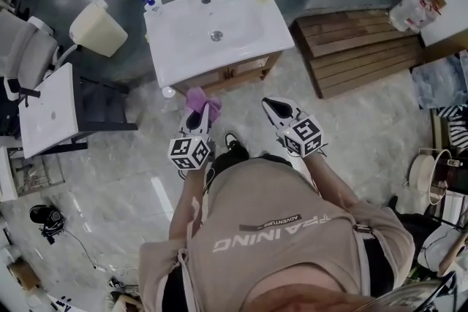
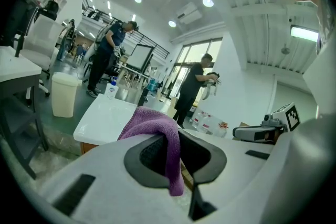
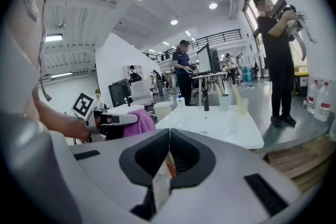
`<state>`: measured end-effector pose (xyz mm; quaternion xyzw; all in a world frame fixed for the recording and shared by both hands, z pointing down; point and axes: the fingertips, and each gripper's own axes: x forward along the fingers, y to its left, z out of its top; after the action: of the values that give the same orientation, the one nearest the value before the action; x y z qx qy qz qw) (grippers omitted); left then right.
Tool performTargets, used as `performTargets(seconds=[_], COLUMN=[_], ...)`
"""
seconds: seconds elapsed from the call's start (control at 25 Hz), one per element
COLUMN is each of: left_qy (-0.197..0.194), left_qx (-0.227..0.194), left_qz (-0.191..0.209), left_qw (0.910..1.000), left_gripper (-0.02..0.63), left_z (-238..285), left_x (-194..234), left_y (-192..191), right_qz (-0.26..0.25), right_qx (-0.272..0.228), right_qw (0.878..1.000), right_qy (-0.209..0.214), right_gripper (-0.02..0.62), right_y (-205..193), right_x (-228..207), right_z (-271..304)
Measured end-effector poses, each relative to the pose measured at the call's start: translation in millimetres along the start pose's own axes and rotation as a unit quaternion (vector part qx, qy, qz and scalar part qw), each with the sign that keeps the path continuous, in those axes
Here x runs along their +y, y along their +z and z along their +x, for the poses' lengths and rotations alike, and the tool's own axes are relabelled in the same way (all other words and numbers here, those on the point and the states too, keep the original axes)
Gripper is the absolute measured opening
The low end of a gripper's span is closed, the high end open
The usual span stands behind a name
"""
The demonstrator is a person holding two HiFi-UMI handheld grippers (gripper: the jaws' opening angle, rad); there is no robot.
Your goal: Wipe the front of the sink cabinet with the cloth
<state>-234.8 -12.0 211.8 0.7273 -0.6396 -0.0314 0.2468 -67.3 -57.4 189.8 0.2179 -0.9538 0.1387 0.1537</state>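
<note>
Both claws are shut, the left claw (image 1: 202,112) clamped on the purple cloth (image 1: 197,97) just short of the sink cabinet front (image 1: 235,72), the right claw (image 1: 274,106) closed empty; best press the bunched cloth flat against the wood, then sweep evenly across.

Purple cloth (image 1: 198,100), white sink (image 1: 183,40)

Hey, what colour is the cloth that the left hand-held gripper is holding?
Purple. The cloth shows best in the left gripper view.
</note>
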Motion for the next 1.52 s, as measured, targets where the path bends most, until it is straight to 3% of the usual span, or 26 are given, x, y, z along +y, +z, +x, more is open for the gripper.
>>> performTargets(seconds=[0.28, 0.6, 0.88, 1.12, 1.52], left_qy=[0.031, 0.074, 0.098, 0.114, 0.12], left_qx=[0.022, 0.018, 0.003, -0.026, -0.032], left_qz=[0.023, 0.004, -0.002, -0.018, 0.007], left_qw=[0.999, 0.9971, 0.9952, 0.993, 0.9922], left_gripper=[0.037, 0.037, 0.037, 0.037, 0.037], left_z=[-1.3, -14.9, 18.5, 46.3, 80.8], left_x=[-26.5, -10.8, 34.1, 81.2, 159.4], left_y=[-28.2, -59.9, -102.1, -138.0, -217.6], right_qz=[0.003, -0.021, 0.043, 0.03, -0.01], right_qx=[0.016, 0.034, 0.006, -0.001, -0.001], right_qw=[1.0, 0.999, 0.998, 0.999, 0.998], right_qy=[0.021, 0.037, 0.038, 0.031, 0.057], right_gripper=[0.012, 0.012, 0.012, 0.012, 0.012], right_y=[-35.5, -82.0, -125.1, -168.3, -259.7], right_x=[-13.9, -34.8, -79.2, -102.5, -124.3], right_z=[-22.1, 6.2, 51.1, 100.0, 187.6])
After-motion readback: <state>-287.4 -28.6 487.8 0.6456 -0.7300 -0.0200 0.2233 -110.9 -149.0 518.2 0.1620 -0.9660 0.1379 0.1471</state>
